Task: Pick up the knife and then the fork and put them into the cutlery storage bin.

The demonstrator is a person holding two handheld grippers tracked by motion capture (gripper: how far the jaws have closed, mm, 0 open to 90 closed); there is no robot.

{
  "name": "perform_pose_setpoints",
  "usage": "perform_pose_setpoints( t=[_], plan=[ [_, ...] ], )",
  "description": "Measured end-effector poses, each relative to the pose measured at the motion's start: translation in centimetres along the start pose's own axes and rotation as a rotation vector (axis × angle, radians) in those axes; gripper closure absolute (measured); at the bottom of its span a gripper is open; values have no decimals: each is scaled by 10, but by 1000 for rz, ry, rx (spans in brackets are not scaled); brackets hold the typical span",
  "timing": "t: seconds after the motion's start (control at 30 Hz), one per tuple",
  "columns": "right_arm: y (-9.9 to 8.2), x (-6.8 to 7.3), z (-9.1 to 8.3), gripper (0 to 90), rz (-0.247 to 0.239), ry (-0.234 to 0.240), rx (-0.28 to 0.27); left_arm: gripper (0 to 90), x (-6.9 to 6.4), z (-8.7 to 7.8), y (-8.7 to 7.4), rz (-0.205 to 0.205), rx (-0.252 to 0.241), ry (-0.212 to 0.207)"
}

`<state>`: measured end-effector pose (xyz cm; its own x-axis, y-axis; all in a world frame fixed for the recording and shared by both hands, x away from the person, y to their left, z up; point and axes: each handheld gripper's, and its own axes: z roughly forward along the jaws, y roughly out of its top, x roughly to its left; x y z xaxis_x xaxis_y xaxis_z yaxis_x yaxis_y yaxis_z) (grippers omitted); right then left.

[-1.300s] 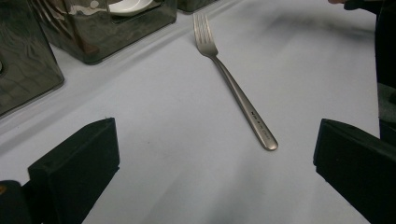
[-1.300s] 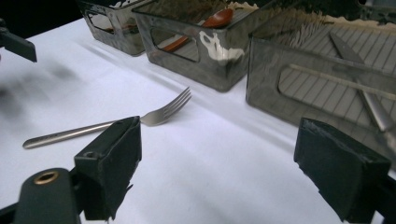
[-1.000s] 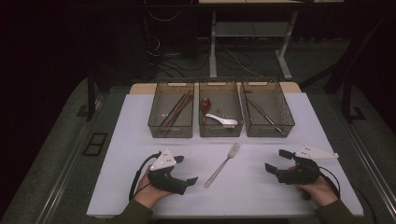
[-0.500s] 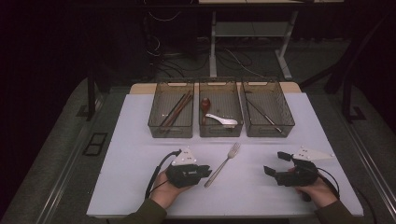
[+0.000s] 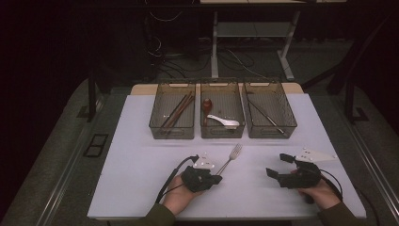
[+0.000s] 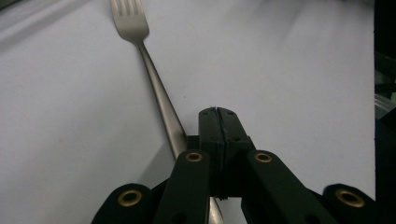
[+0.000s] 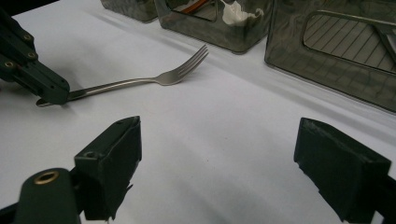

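Counting left to right across the white table [image 5: 131, 179]: three mesh bins sit in a row at the far edge. The left bin [image 5: 172, 115] has a pair of brown chopsticks [image 5: 178, 110] lying diagonally, the middle bin [image 5: 222, 113] has two spoons – one dark reddish [image 5: 206, 104], one white [image 5: 224, 121] – and the right bin [image 5: 269, 113] holds a couple of thin dark sticks [image 5: 263, 114], hard to count exactly.

Nearer the person there's one fork [image 5: 229, 160] lying flat on the table, tines pointing toward the bins. The left gripper [image 5: 217, 179] is right at its handle end; its jaws have just been closing and are pressed together, with the handle running alongside and under them – not pinched between them as far as I can tell.

The right gripper [image 5: 276, 165] sits well apart from the fork, jaws wide apart, nothing in them.
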<state>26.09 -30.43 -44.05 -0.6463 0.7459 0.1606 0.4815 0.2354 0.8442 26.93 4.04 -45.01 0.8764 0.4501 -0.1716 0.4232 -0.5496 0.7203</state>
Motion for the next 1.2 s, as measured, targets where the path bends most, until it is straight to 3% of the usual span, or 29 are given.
perform_pose_setpoints(
  t=[0.03,0.1,0.2,0.23,0.3,0.43,0.63,0.77,0.83,1.1,1.2],
  plan=[
    [0,0,0,149,0,0,1,886,1,0,0,22,22,2],
    [0,0,0,149,-2,2,4,886,-1,1,-1,4,12,6],
    [0,0,0,148,-3,4,4,887,0,-1,-1,34,33,23],
    [0,0,0,149,-1,3,1,887,-1,0,-1,12,14,33],
    [0,0,-1,149,-2,3,4,887,2,-2,0,42,33,46],
    [0,0,-1,149,-2,5,4,887,6,-6,-1,42,44,94],
    [0,0,-1,149,-6,8,7,887,18,-13,-4,-4,38,166],
    [0,0,0,149,-9,12,11,886,20,-14,-4,-10,26,158],
    [0,1,0,149,-10,12,11,843,21,-16,-2,-24,-4,128],
    [0,1,0,148,-11,13,12,691,35,-13,20,17,-82,71],
    [0,0,0,149,-11,13,14,643,41,-6,27,44,-76,63]
  ],
)
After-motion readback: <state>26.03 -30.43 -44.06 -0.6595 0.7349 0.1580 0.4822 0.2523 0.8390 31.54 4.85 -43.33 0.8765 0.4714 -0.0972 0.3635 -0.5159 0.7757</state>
